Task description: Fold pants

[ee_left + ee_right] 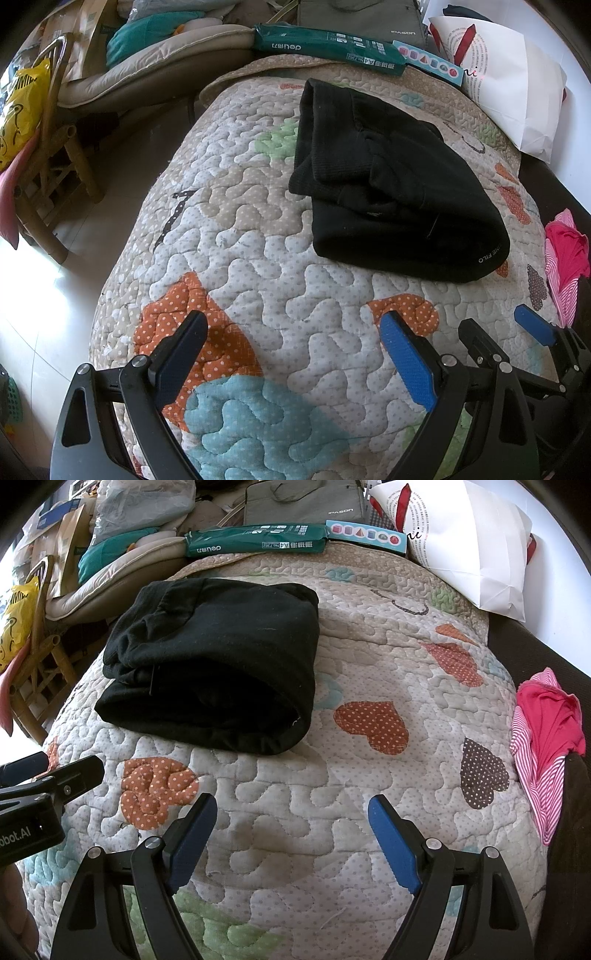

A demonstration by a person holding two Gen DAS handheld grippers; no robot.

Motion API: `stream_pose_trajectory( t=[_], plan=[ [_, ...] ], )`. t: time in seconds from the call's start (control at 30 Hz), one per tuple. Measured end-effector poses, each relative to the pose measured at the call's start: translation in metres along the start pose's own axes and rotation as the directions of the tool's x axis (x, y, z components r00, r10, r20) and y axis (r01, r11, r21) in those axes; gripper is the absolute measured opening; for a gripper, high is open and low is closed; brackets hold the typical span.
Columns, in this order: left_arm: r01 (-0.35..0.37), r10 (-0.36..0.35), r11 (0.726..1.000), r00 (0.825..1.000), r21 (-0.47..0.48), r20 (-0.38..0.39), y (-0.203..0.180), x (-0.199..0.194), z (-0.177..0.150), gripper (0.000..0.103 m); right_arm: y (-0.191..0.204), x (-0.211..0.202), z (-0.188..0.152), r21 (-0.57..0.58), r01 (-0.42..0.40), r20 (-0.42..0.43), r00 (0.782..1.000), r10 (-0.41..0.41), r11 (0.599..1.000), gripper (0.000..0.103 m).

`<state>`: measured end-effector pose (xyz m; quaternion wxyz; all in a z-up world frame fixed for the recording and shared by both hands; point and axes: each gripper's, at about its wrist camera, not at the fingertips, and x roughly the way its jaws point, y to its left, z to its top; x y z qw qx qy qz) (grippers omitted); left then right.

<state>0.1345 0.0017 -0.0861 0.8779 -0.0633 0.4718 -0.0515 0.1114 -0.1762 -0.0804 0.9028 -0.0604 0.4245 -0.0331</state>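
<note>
— What sits nearest the cameras?

— In the left wrist view the left gripper (291, 354) fills the bottom of the frame, its blue-padded fingers spread apart and holding nothing, above the patchwork quilt (258, 229). The right gripper (291, 834) is likewise released in its own view, fingers wide over bare quilt. It also shows at the lower right of the left view, just beside the left one.

— And the pants?

— The black pants (391, 192) lie folded into a compact bundle on the quilt, past both grippers and apart from them: right of centre in the left view, upper left of centre (218, 661) in the right view.

— Beyond that?

— A pink striped garment (546, 738) lies at the quilt's right edge. At the top of the frame are a green paper pack (255, 539) and a white paper bag (469, 542).
</note>
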Motion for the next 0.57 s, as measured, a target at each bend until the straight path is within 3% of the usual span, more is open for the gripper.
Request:
stream_pose_trajectory(
  t=[0.57],
  plan=[
    [-0.016, 0.015, 0.999, 1.0, 0.039, 0.015, -0.0029, -0.0006, -0.0045, 0.094, -0.0013, 0.0002, 0.0004, 0.004, -0.001, -0.001, 1.0, 0.001, 1.0, 0.088]
  ],
)
